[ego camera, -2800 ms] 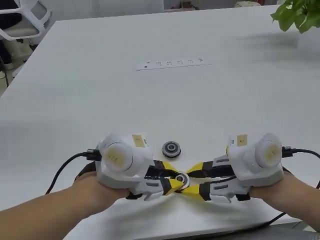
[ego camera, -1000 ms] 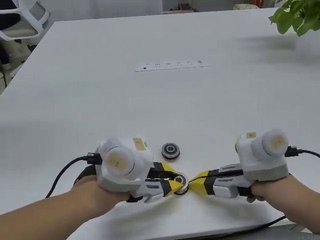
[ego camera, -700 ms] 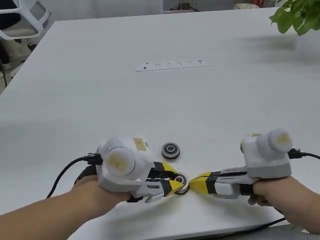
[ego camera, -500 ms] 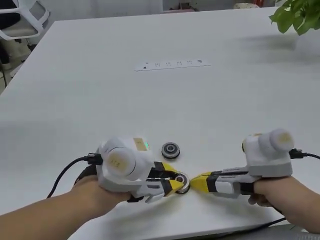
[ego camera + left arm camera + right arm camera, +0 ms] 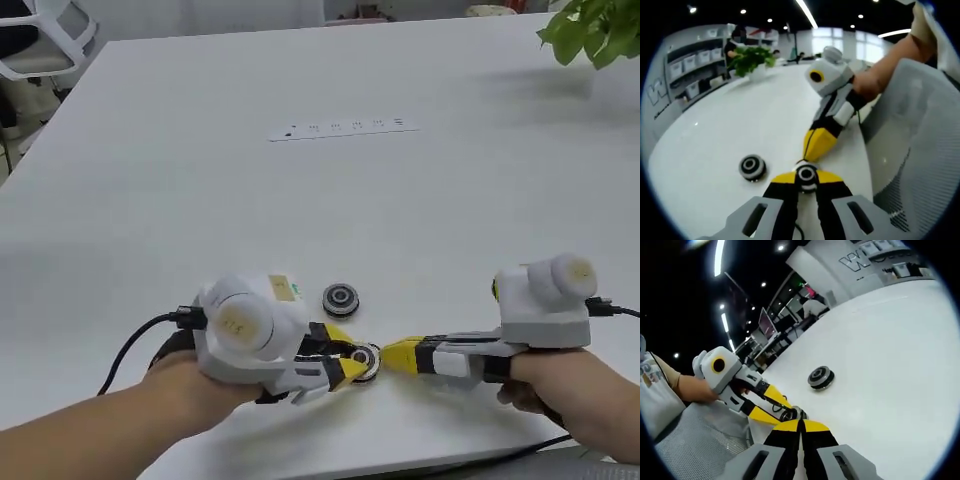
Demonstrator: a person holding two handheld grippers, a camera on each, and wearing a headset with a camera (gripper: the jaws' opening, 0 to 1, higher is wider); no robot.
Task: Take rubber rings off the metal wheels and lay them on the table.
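- The left claw (image 5: 345, 358), with black fingers and yellow tips, is clamped narrow on the gripped wheel (image 5: 366, 359), a small round disc with a shiny metal hub and a dark rim. It is held just above the near edge of the table (image 5: 200, 180).
- In the left gripper view the gripped wheel (image 5: 806, 175) sits squarely between the two yellow tips, which hide its lower edge.
- The right claw (image 5: 392, 355) comes in from 3 o'clock with its jaws pressed together. Its yellow tip meets the gripped wheel's rim.
- It may be nipping the rubber band there, but the contact is too small to make out.
- In the right gripper view the right claw (image 5: 801, 426) shows no gap between its fingers, and the gripped wheel (image 5: 792, 414) lies just past them at 11 o'clock.
- Two wheels in all: the loose wheel (image 5: 341, 297) lies flat on the table at 11 o'clock from the gripped one, near it but apart. It has a dark ribbed band around a bright centre.
- The table is smooth, matte and white.
- One flat white power strip (image 5: 345, 128) lies at 12 o'clock, well apart.
- One leafy green plant (image 5: 595, 30) is cut off at the 1 o'clock corner.
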